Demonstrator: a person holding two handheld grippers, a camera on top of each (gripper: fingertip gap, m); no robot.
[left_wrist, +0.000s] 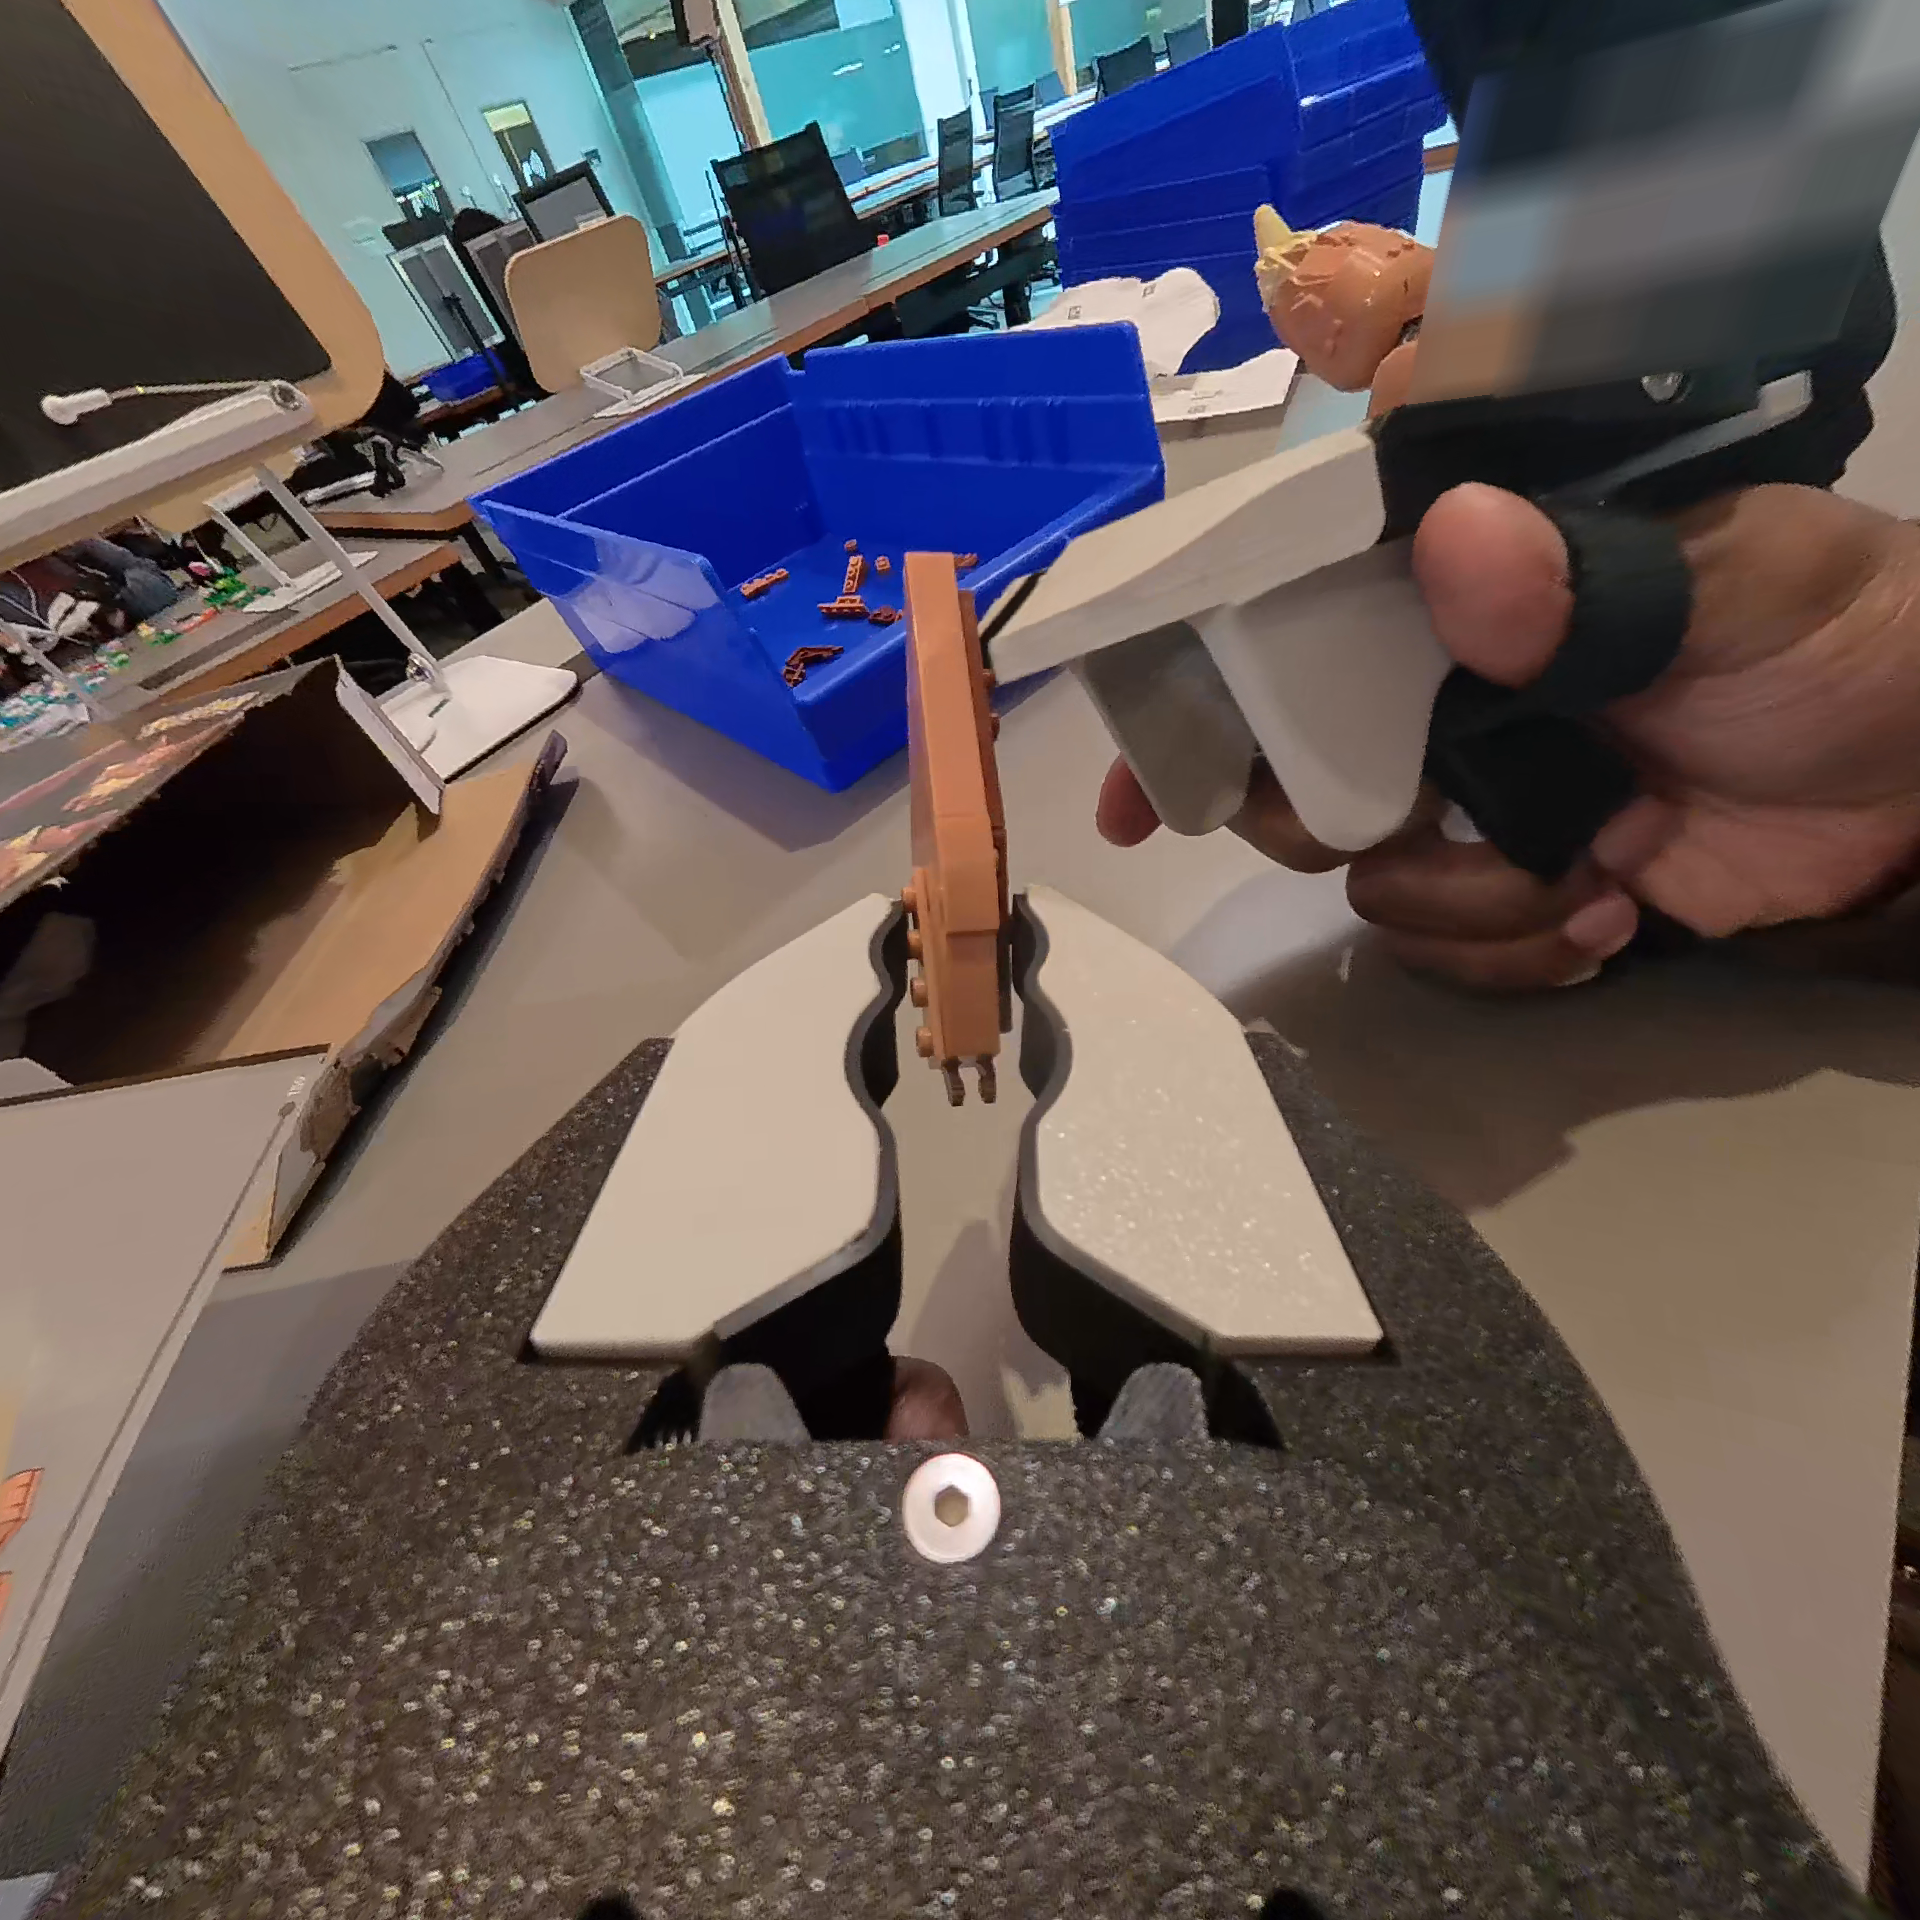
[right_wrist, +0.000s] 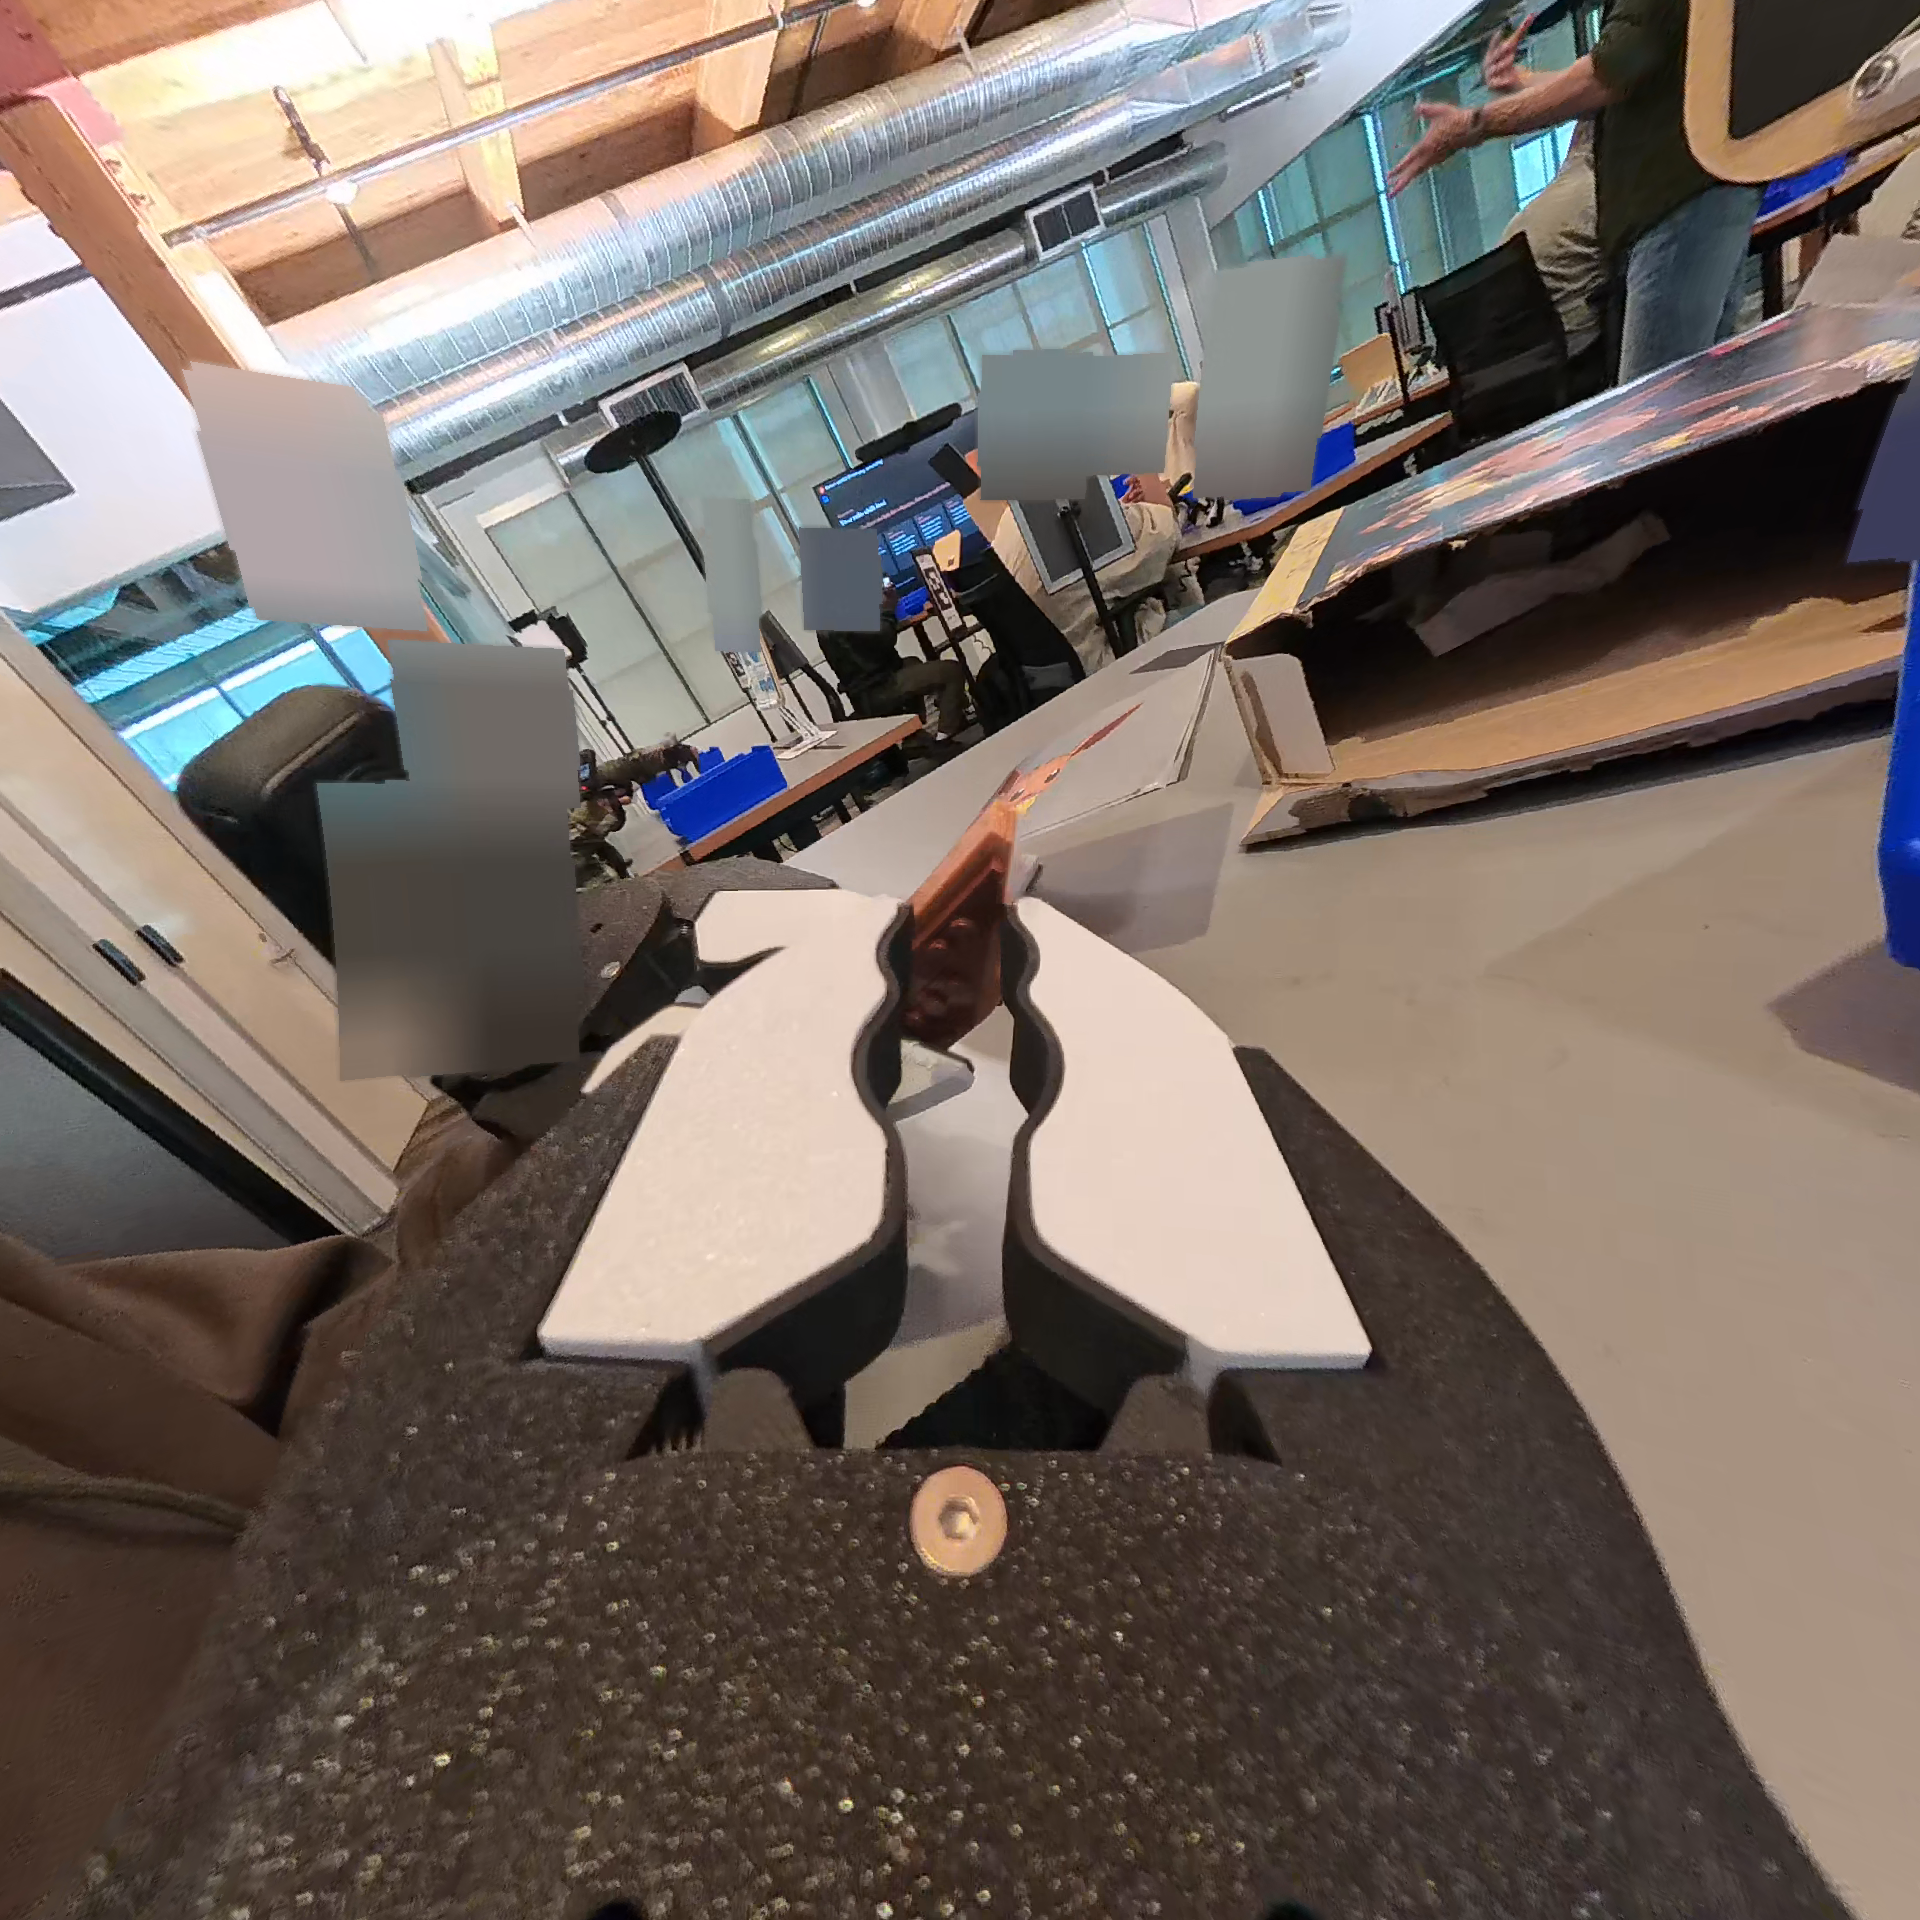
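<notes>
My left gripper (left_wrist: 956, 920) is shut on the lower end of a long brown brick assembly (left_wrist: 951, 748), which stands upright with its studs to the left. My right gripper (right_wrist: 951, 920) is shut on the same brown assembly (right_wrist: 951, 966). In the left wrist view its grey fingers (left_wrist: 1164, 571) come in from the right, held by a gloved hand (left_wrist: 1662, 727), and meet the assembly's upper end. A white finger of the left gripper (right_wrist: 769, 925) shows just left of the piece in the right wrist view.
A blue bin (left_wrist: 675, 582) holding several small brown pieces (left_wrist: 847, 597) stands behind the assembly. A torn cardboard box (left_wrist: 343, 883) (right_wrist: 1558, 675) lies to one side, with a booklet (right_wrist: 1132, 769) beside it. A brown horned model part (left_wrist: 1340, 291) sits at the far right. People are in the background. The tips of one gripper are about 4 cm away from the tips of the other.
</notes>
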